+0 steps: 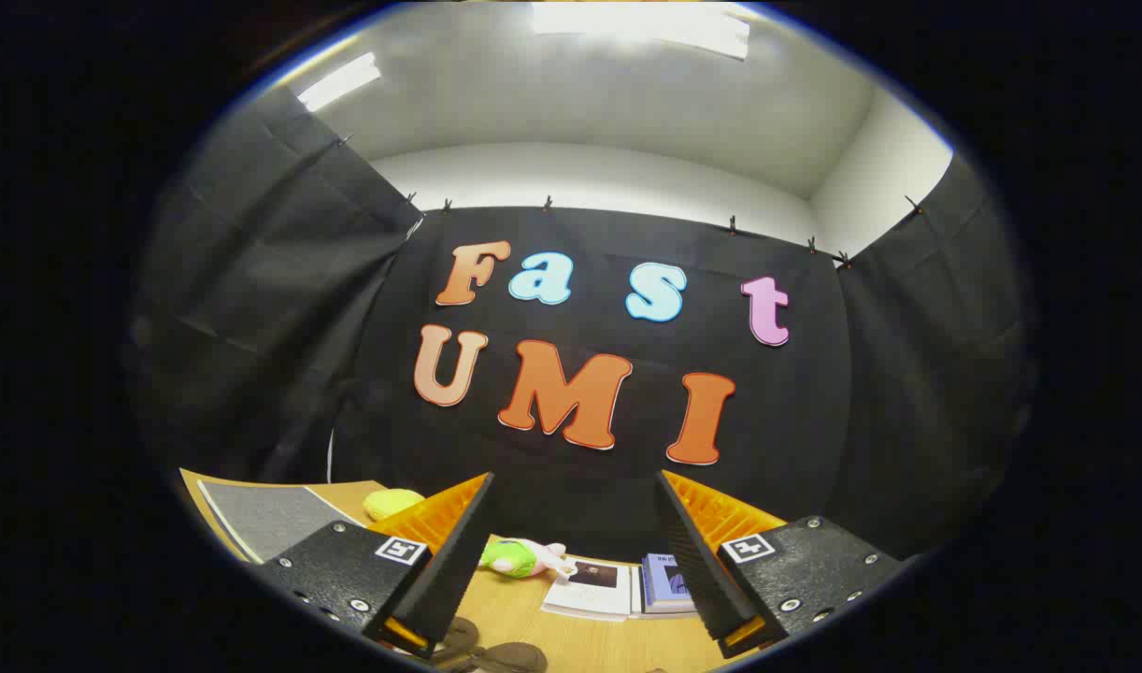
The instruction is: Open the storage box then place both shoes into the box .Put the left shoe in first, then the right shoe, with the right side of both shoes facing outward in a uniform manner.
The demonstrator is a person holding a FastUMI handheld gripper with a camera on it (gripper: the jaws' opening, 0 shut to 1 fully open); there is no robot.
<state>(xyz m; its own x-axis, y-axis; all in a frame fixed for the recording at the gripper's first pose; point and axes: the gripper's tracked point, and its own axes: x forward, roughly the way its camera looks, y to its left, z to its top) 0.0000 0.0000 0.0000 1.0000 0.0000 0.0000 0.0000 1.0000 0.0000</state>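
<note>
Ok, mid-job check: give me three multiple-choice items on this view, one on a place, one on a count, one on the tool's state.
1. Where does the green and pink plush toy lie?
A. on the wooden table, beyond the fingers
B. on the grey mat
C. clamped in the tool

2. How many booklets lie side by side at the table's far edge?
A. none
B. two
C. five

3. What state is the tool in?
A. shut on a booklet
B. shut on nothing
C. open, holding nothing

Answers: 1 A, the toy rests on bare wood beyond the fingers; 2 B, a white and a blue one; 3 C, a wide gap parts the fingers.
</note>
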